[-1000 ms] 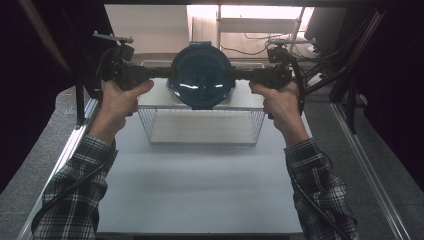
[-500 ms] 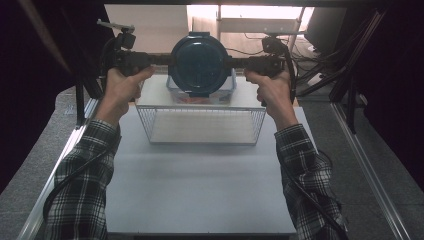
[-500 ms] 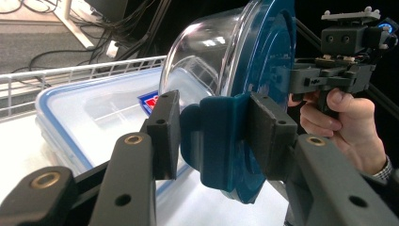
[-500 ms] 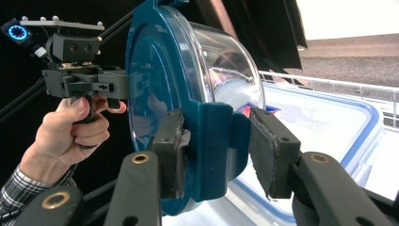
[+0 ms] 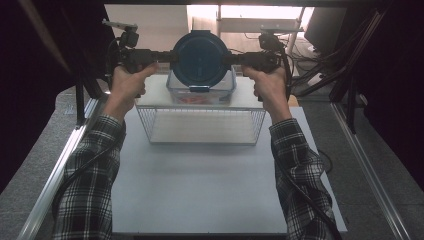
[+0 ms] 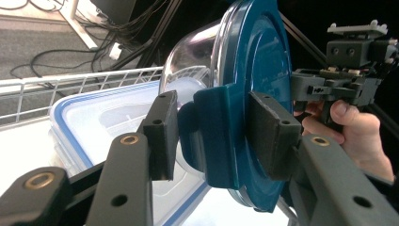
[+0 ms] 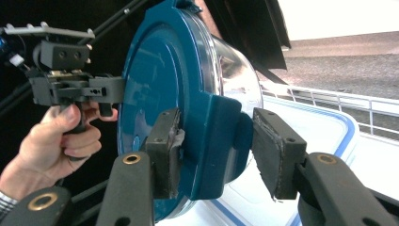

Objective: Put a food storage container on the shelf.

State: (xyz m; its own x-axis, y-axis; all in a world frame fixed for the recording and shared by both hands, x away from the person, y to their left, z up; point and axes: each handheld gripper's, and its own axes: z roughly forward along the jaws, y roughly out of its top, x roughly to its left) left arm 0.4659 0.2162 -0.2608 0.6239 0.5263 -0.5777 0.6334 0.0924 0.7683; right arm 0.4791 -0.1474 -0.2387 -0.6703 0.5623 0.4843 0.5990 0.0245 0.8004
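Since the earlier frames we had carried the round bowl (image 5: 200,59) farther from us, past the wire basket (image 5: 202,125), until it hung above the clear box (image 5: 201,92) behind it. Our left gripper (image 6: 211,136) and right gripper (image 7: 216,150) each clamped a side clip of its blue lid (image 7: 160,94), holding the bowl in the air, lid facing us. The carry looked mostly done; setting down and release remained, and we couldn't tell the intended spot.

White table (image 5: 200,190), grey floor (image 5: 45,165), black cables (image 5: 320,75)
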